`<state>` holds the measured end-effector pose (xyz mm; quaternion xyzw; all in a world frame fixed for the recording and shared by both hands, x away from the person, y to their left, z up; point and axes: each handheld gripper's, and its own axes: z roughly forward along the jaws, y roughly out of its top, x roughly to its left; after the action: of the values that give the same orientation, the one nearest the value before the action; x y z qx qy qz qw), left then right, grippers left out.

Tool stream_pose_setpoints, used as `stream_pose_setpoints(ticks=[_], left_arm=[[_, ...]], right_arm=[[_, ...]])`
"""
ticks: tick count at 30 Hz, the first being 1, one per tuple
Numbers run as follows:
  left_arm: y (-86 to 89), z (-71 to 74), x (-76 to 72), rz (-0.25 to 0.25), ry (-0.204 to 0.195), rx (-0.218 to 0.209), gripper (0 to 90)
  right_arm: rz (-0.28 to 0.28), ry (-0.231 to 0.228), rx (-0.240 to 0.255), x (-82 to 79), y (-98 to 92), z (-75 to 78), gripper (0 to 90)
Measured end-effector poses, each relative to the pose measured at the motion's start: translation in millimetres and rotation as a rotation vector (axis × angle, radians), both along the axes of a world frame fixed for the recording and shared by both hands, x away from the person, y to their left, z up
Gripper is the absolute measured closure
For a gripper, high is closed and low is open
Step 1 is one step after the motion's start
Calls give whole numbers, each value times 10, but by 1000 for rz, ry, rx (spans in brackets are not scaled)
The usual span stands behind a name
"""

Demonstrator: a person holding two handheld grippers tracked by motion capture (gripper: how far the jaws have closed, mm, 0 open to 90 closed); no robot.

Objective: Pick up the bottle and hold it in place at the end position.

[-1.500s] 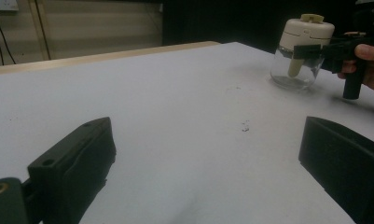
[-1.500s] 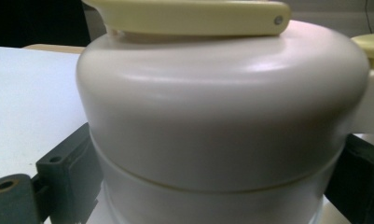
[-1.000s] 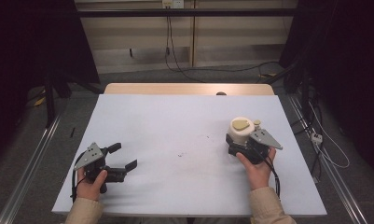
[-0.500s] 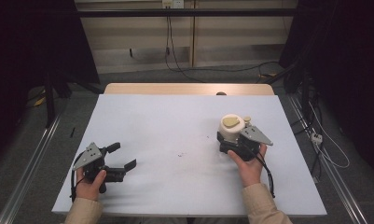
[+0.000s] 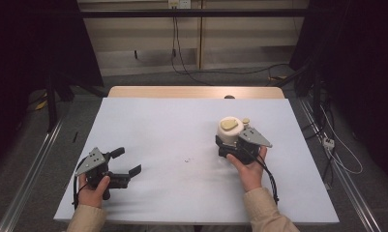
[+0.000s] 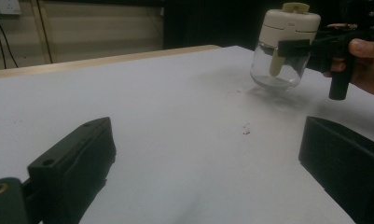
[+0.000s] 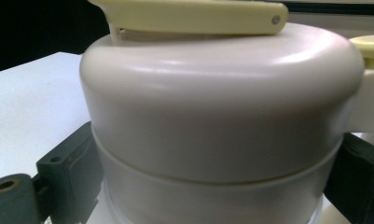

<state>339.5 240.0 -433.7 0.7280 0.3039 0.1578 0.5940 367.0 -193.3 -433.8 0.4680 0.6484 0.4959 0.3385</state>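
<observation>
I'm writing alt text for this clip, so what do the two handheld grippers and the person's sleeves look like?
Both the left gripper and the right gripper are black, blocky tools, each with a grey three-cornered plate on top and two thick, squared black jaws. A black cable trails from the right gripper back along the forearm. The person wears light beige long sleeves reaching the wrists.

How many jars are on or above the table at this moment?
1. The one jar, clear glass with a cream lid, is at the right side of the white table, clamped in the right gripper and lifted just off the surface. Nothing there could hide another.
</observation>
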Motion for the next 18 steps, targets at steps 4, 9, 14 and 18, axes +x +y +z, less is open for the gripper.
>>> stream_pose_setpoints(ticks=[4, 9, 14, 18], left_arm=[[9, 1, 3, -1, -1, 2, 32], [13, 0, 3, 1, 0, -1, 32], [3, -4, -2, -1, 2, 2, 32], [11, 6, -2, -2, -6, 10, 32]], right_arm=[[10, 4, 1, 34, 62, -2, 56], [21, 4, -1, 90, 137, 11, 56], [37, 4, 0, 135, 222, 11, 56], [38, 9, 6, 174, 258, -2, 56]])
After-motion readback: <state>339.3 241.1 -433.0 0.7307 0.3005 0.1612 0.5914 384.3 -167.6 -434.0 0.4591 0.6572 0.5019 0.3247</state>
